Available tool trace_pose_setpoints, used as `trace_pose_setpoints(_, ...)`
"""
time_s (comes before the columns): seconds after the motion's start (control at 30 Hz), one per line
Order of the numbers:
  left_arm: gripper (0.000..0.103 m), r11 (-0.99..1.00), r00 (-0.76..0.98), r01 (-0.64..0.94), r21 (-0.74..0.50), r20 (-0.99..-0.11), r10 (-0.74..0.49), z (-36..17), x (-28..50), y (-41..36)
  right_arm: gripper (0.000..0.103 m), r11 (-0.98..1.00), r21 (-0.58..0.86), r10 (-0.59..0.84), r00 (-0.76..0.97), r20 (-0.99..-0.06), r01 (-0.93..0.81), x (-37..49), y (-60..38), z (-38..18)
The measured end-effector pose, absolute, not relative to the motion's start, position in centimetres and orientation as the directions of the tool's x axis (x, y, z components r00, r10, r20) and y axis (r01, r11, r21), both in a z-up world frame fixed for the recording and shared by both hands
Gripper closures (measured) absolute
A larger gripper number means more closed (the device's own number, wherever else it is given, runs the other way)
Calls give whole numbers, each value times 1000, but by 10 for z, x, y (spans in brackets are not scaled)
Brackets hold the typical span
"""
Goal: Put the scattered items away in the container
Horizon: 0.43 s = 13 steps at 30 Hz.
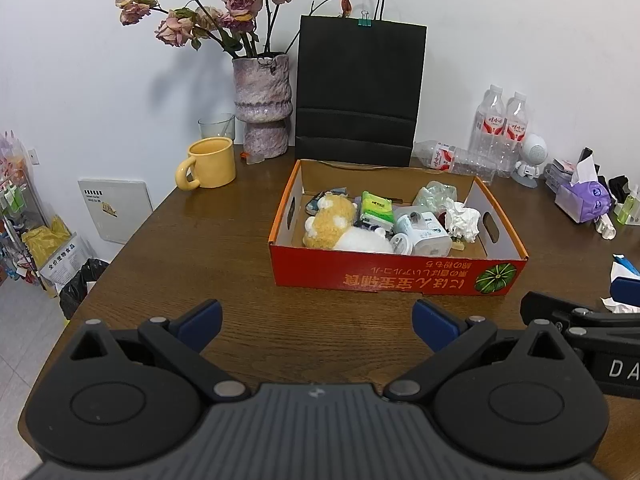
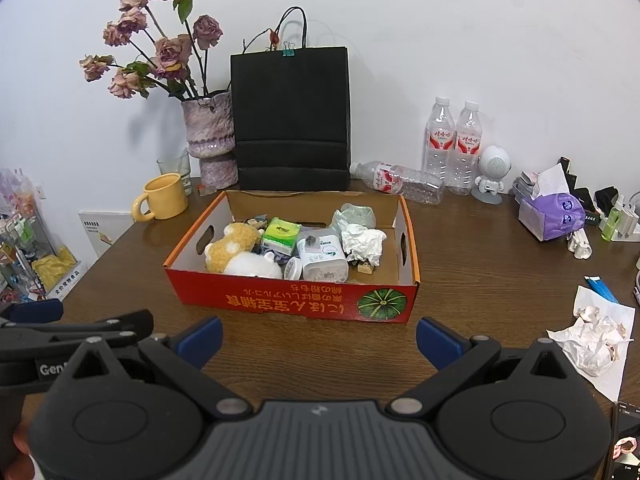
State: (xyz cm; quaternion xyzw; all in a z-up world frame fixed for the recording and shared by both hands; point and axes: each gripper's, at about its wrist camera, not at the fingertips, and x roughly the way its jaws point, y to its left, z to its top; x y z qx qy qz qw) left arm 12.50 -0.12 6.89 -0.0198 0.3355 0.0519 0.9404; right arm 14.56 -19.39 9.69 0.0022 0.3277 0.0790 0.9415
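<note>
A red cardboard box (image 1: 344,276) (image 2: 280,300) sits on the brown table, holding a yellow-and-white plush toy (image 1: 332,220) (image 2: 232,248), a green tissue pack (image 1: 376,208) (image 2: 280,232), a white plastic jar (image 1: 428,232) (image 2: 322,256) and crumpled white paper (image 1: 464,220) (image 2: 364,244). My left gripper (image 1: 318,326) hovers open in front of the box, nothing between its fingers. My right gripper (image 2: 320,340) is open too, just before the box's front wall. More crumpled paper (image 2: 592,340) lies on a white sheet at the right.
Behind the box stand a black paper bag (image 1: 356,92) (image 2: 290,120), a vase of dried roses (image 1: 262,100) (image 2: 208,128), a yellow mug (image 1: 210,162) (image 2: 164,196) and water bottles (image 1: 500,128) (image 2: 452,140). A purple tissue pack (image 2: 552,212) and clutter fill the right side. The table's left edge drops to the floor.
</note>
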Motion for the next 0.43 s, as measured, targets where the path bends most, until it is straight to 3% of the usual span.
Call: trace_pose_setpoints(0.43,0,995,798,-96,-19,-600,65,69,124,2,0,987,66,154,774,-614,-144,144,-201,95)
